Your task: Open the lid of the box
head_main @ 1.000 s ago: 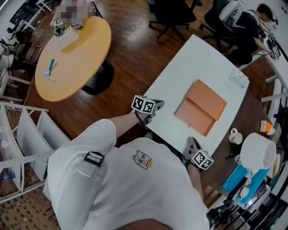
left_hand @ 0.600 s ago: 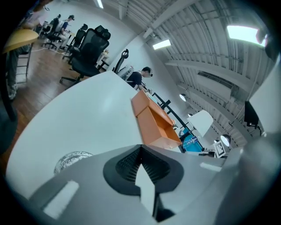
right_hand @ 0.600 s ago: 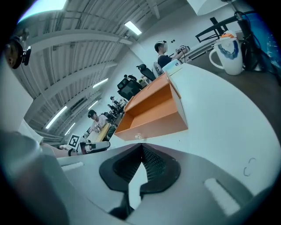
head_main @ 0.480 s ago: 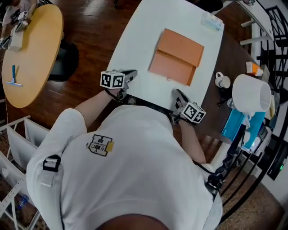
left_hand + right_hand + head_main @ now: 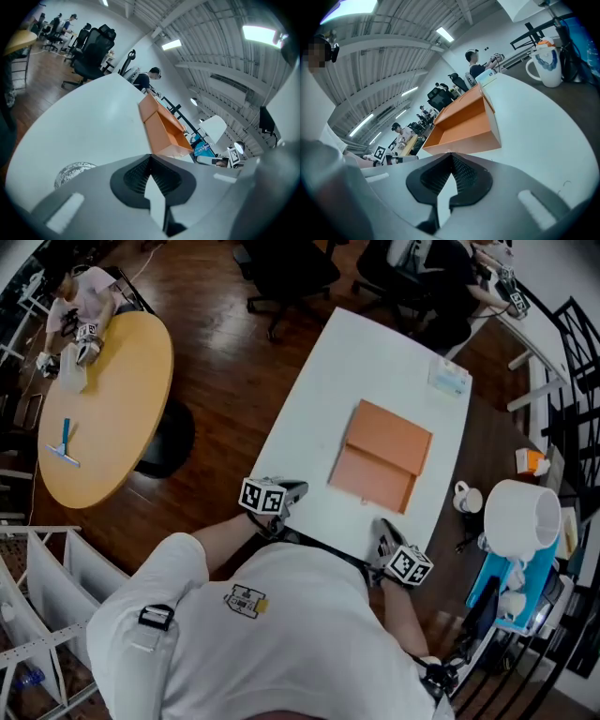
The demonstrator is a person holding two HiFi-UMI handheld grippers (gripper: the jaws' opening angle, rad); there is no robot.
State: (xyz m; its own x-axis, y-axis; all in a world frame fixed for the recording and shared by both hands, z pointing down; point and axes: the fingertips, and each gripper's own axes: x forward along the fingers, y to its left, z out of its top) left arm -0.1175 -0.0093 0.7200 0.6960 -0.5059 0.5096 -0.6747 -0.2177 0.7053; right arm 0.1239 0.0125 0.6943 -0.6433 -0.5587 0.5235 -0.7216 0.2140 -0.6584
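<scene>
Head view has been swung since the earlier frame; the box is now seen centre-right on the table. Left hand-held gripper and right hand-held gripper are held fully closed and empty, lower centre. Lid is judged already open; only withdrawal is needed.

The box is orange all over, inside too. It sits on a white table. The floor is dark brown wood with stripes. On the far left is a round yellow table with a blue tool on it. The left gripper and the right gripper are grey and black, and the 2 of them each show a pattern of black and white squares. The person's shirt is white. On the right, a mug is white with blue marks. The far chairs are black.
</scene>
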